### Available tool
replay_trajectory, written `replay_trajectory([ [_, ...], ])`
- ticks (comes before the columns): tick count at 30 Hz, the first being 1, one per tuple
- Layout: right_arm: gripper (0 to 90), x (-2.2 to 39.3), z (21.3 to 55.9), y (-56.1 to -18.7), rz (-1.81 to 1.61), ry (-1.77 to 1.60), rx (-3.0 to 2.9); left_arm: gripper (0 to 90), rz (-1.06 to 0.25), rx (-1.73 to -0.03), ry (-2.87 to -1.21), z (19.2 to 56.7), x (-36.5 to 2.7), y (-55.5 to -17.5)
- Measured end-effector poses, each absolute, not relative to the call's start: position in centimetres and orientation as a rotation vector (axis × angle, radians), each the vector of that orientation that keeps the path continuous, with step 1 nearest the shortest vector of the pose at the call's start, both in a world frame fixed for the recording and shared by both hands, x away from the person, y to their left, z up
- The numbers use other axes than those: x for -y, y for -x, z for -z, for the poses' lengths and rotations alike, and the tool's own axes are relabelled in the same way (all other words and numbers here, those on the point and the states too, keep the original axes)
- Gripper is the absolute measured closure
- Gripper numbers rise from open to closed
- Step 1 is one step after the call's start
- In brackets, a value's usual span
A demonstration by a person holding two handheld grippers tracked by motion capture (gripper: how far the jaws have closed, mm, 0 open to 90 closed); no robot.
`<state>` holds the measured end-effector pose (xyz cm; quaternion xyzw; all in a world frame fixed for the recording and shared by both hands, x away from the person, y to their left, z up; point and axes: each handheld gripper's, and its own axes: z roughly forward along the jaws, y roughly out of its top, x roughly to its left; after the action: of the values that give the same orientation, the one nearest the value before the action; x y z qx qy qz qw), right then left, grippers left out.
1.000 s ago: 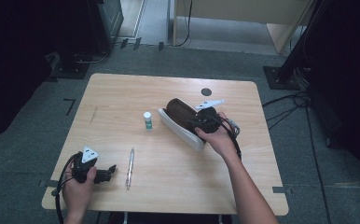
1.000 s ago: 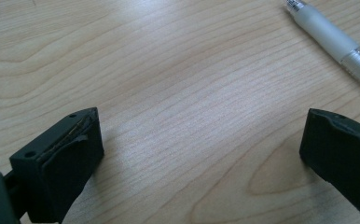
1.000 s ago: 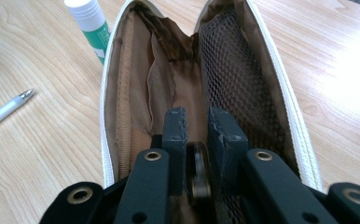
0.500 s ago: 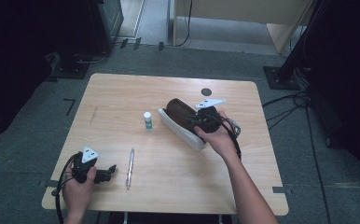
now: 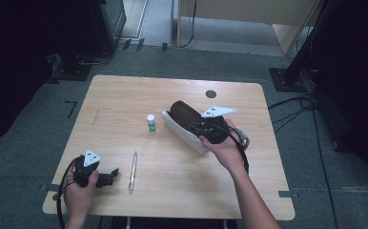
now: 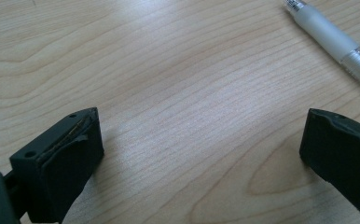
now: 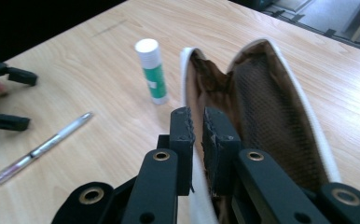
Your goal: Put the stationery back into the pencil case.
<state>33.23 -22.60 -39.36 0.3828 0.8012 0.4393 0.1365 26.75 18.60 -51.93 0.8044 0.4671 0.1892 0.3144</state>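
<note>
Your right hand-held gripper (image 7: 197, 122) is clamped on the white rim of the open pencil case (image 7: 262, 102), mid tabletop (image 5: 125, 100), glue stick (image 7: 152, 70) just beside it. Left hand-held gripper (image 6: 201, 154) sits w/ jaws wide apart, nothing in them, pen (image 6: 332, 39) nearby.

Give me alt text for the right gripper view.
The right gripper pinches the white rim of an open brown pencil case on a wooden table. A glue stick stands just beside the case, and a pen lies farther off.
</note>
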Motion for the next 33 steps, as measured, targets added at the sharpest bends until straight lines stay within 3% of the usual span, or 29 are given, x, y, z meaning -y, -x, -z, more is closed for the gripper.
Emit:
replay_trajectory([
  [15, 81.2, 18.6, 40.3, -29.0, -1.35, -1.045, -2.35, 0.0, -0.497, -1.228, -2.122, 51.9, -18.6, -26.7],
  [33, 66.0, 12.7, 41.6, -32.4, -1.358, -1.129, -2.211, 0.0, -0.499, -1.232, -2.119, 51.9, -18.6, -26.7],
])
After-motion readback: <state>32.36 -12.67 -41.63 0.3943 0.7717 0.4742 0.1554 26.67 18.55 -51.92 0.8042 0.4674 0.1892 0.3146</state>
